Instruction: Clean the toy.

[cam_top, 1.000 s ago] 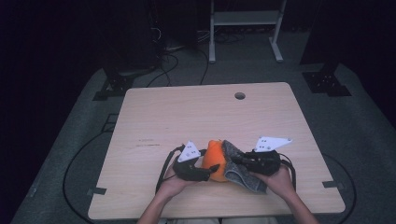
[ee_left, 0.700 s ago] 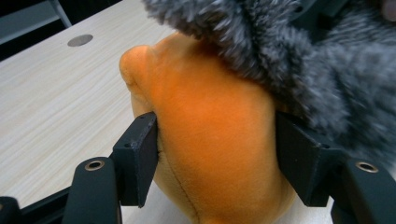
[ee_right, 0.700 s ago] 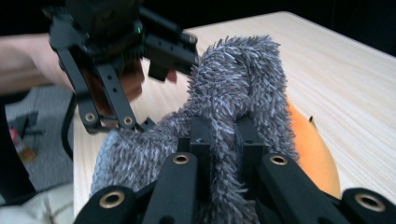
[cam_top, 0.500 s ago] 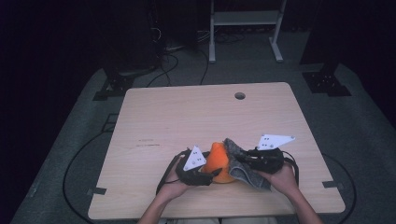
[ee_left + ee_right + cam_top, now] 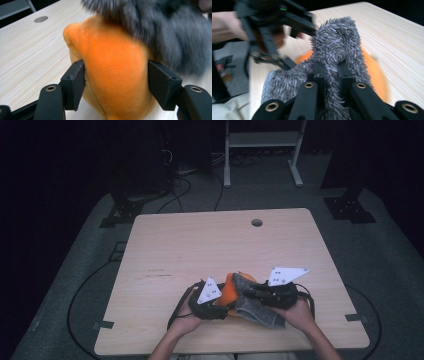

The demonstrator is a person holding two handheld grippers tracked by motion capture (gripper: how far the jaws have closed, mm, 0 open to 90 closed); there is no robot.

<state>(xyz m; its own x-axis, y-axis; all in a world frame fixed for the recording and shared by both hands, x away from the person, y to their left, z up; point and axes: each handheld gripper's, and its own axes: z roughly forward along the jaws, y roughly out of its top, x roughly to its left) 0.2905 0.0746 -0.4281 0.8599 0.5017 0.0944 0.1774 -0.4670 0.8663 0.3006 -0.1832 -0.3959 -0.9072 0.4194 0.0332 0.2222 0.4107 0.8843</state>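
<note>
An orange plush toy (image 5: 228, 289) lies near the table's front edge with a grey fuzzy cloth (image 5: 256, 311) draped over its right side. In the left gripper view my left gripper (image 5: 116, 75) has its jaws on both flanks of the orange plush toy (image 5: 112, 62). They have just been closing and the pads now press into it. My right gripper (image 5: 332, 72) is shut on a fold of the grey cloth (image 5: 337, 42), which rises between its jaws. In the high view the left gripper (image 5: 222, 304) and the right gripper (image 5: 250, 296) meet at the toy, each in a hand.
The wooden table (image 5: 200, 245) has a round cable hole (image 5: 256, 222) at the back right. Cables trail from both grippers over the front edge. A white metal stand (image 5: 260, 140) and dark floor lie beyond the table.
The left gripper's grey plate has tipped and dropped slightly toward the toy, and its jaws have drawn in around the orange plush. The right hand and the cloth have barely shifted.
</note>
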